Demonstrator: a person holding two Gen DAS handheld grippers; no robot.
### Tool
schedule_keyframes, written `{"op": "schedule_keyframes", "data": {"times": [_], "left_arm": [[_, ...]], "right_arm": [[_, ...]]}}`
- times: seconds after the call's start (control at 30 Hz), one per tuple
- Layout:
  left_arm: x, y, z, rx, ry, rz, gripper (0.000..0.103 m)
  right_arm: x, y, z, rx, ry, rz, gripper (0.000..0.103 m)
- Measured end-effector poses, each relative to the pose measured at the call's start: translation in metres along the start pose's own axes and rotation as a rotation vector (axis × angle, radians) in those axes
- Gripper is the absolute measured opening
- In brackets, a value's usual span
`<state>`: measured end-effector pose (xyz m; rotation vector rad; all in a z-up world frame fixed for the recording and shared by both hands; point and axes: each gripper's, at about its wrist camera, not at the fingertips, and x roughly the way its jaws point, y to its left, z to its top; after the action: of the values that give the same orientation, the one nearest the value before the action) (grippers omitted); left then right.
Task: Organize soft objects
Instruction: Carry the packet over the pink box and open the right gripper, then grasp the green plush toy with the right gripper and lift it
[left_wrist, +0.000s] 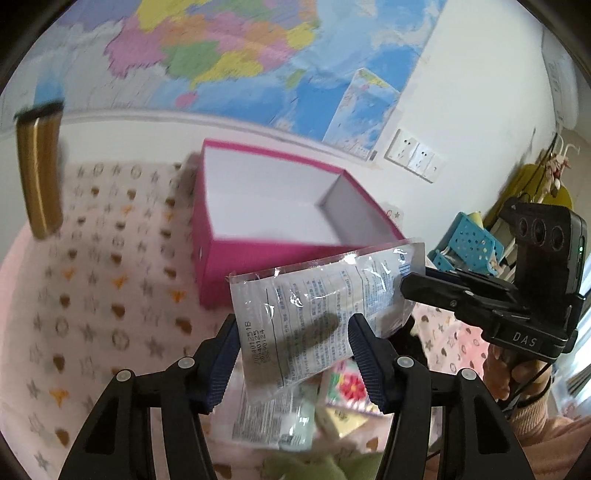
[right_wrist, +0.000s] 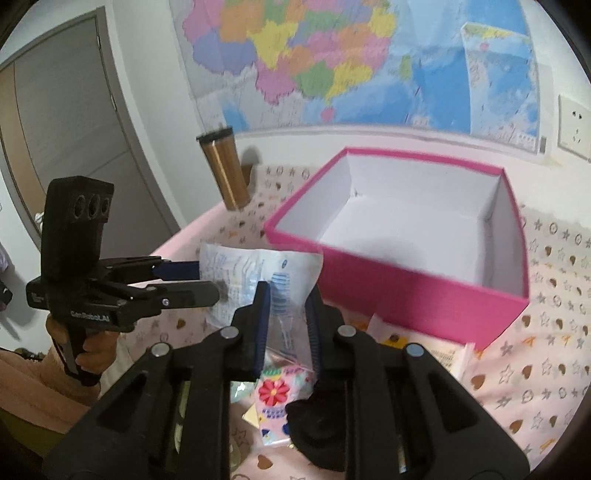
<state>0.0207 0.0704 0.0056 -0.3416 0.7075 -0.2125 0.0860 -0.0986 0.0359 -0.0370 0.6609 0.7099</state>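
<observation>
Pink box (right_wrist: 424, 280) with bare white inside, beside plastic packet (left_wrist: 317, 314).

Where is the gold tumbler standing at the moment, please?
The gold tumbler stands upright at the table's far edge against the wall, left of the pink box, below the map.

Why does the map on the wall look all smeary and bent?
Left wrist view: the wall map and gold tumbler are motion-blurred, and the fisheye lens curves them. Right wrist view: the map is smeared too; the pink box looks a bit sharper.
</observation>
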Motion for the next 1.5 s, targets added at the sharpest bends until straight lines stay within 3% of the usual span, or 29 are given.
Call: {"op": "schedule_keyframes", "data": {"times": [0.23,0.53,0.9,1.07,1.17,1.33,1.5], "left_arm": [[-0.001,-0.023,0.039,0.093,-0.045,0.036,0.06],[0.024,-0.029,0.095,0.137,-0.048,0.113,0.059],[0.094,-0.007,0.122,0.115,0.086,0.239,0.06],[0.12,0.008,0.121,0.086,0.157,0.283,0.061],[0.121,0.01,0.121,0.079,0.145,0.335,0.062],[0.101,0.005,0.12,0.089,0.071,0.338,0.069],[0.064,0.005,0.102,0.099,0.003,0.239,0.07]], "right_arm": [[-0.008,-0.024,0.033,0.04,-0.079,0.005,0.021],[0.018,-0.065,0.063,0.135,-0.087,-0.001,0.021],[0.079,-0.107,0.058,0.267,0.046,-0.028,0.024],[0.111,-0.115,0.053,0.272,0.164,-0.135,0.032],[0.118,-0.121,0.051,0.289,0.188,-0.162,0.038],[0.089,-0.108,0.051,0.254,0.115,-0.136,0.038],[0.032,-0.073,0.052,0.173,0.012,-0.016,0.049]]}}
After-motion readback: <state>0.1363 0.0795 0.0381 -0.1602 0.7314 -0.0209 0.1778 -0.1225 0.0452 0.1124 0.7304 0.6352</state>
